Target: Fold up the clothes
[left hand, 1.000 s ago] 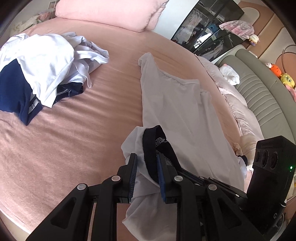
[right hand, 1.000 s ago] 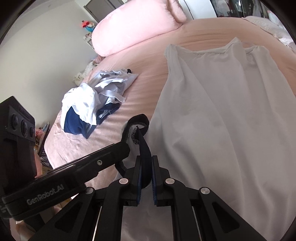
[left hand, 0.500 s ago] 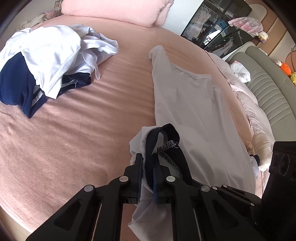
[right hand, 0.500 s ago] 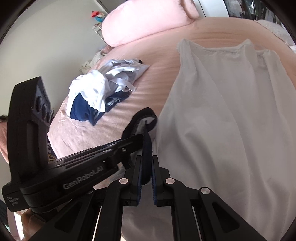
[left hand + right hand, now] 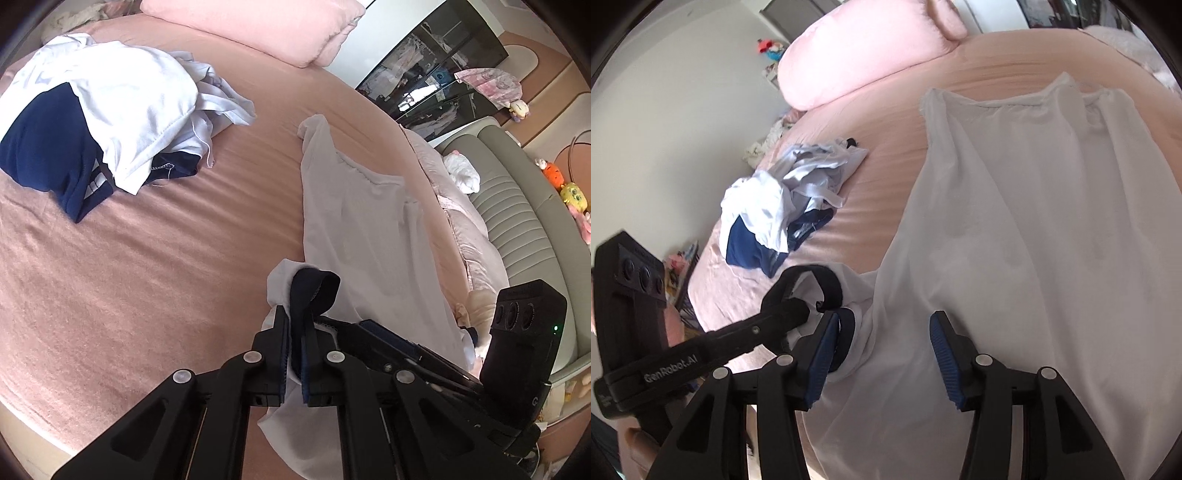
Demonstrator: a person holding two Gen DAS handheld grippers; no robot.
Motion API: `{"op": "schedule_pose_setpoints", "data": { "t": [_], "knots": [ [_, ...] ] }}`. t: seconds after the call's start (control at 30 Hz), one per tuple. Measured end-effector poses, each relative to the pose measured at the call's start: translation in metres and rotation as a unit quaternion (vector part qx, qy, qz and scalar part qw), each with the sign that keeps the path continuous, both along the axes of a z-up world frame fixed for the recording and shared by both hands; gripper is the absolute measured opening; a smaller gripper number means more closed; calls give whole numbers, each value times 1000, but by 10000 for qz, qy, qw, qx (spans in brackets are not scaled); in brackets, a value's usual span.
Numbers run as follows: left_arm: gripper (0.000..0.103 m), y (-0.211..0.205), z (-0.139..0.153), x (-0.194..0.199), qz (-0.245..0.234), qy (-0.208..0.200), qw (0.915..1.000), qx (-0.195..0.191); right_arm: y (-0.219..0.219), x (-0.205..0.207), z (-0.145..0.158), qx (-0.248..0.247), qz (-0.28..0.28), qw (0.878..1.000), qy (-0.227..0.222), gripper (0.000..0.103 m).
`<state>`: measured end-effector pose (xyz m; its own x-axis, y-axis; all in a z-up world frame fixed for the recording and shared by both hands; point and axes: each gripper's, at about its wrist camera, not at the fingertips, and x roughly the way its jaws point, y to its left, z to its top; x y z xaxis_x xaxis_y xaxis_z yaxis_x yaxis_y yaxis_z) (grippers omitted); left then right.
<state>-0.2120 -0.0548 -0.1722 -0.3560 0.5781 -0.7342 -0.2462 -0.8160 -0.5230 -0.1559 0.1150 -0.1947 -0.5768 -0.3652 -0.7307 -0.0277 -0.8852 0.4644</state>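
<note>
A white garment (image 5: 362, 229) (image 5: 1027, 236) lies stretched along the pink bed (image 5: 147, 258), its near end lifted. A navy trimmed sleeve cuff (image 5: 312, 290) (image 5: 827, 284) stands up at that near end. My left gripper (image 5: 294, 332) is shut on the cuff and the white cloth beside it. In the right wrist view the left gripper (image 5: 798, 314) reaches in from the left, still clamped on the cuff. My right gripper (image 5: 882, 343) stands open just above the white garment, its left finger (image 5: 822, 347) touching the cuff.
A heap of white and navy clothes (image 5: 92, 118) (image 5: 783, 214) lies at the bed's far left. A pink pillow (image 5: 258, 26) (image 5: 864, 48) sits at the head. A grey-green sofa (image 5: 524, 221) with toys and a dark cabinet (image 5: 436, 81) stand to the right.
My right gripper has let go of the navy cuff and opened wide. My left gripper, open a second ago, has shut on the cuff and holds it.
</note>
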Motion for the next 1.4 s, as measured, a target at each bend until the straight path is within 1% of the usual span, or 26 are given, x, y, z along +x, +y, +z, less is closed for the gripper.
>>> {"op": "schedule_pose_setpoints", "data": {
  "t": [0.1, 0.23, 0.37, 0.4, 0.43, 0.47, 0.53, 0.63, 0.73, 0.87, 0.93, 1.07, 1.33, 1.37, 1.4],
  "knots": [
    [4, 0, 0, 0, -8, -106, 9999, 64, -12, -4, 0, 337, 157, 9993, 37, 51],
    [4, 3, 7, 2, -91, -62, 9999, 63, -28, -10, 1, 785, 365, 9962, 86, 51],
    [4, 4, 11, 4, -135, -30, 9999, 27, -44, -16, 1, 1232, 573, 9906, 134, 50],
    [4, 4, 12, 4, -142, -32, 9999, 20, -46, -17, 2, 1299, 590, 9897, 156, 50],
    [4, 5, 13, 5, -148, -33, 9999, 12, -46, -17, 2, 1294, 550, 9899, 195, 45],
    [4, 5, 15, 5, -158, -19, 9999, 10, -45, -16, 2, 1259, 507, 9905, 215, 30],
    [4, 7, 18, 6, -172, 12, 9998, -21, -39, -14, 3, 1028, 391, 9937, 215, 12],
    [4, 13, 23, 8, -250, 79, 9996, -80, -32, -9, 8, 803, 241, 9959, 336, 8],
    [4, 18, 27, 10, -315, 126, 9993, -125, -25, -6, 14, 672, 127, 9968, 421, 7],
    [4, 22, 34, 13, -357, 102, 9993, 53, -11, -1, 15, 309, -99, 9984, 460, 7],
    [4, 24, 39, 14, -383, 138, 9991, 134, -3, 3, 17, 210, -239, 9983, 483, 7],
    [4, 29, 48, 17, -449, 257, 9986, 104, 16, 9, 20, 2, -549, 9973, 485, 7],
    [4, 37, 49, 20, -516, 236, 9983, 124, 26, 15, 14, -647, -395, 9966, 309, 9],
    [4, 37, 50, 20, -516, 237, 9983, 119, 27, 16, 14, -728, -375, 9962, 287, 13],
    [4, 37, 51, 20, -512, 251, 9983, 126, 28, 17, 13, -808, -356, 9957, 265, 19]
  ]
}}
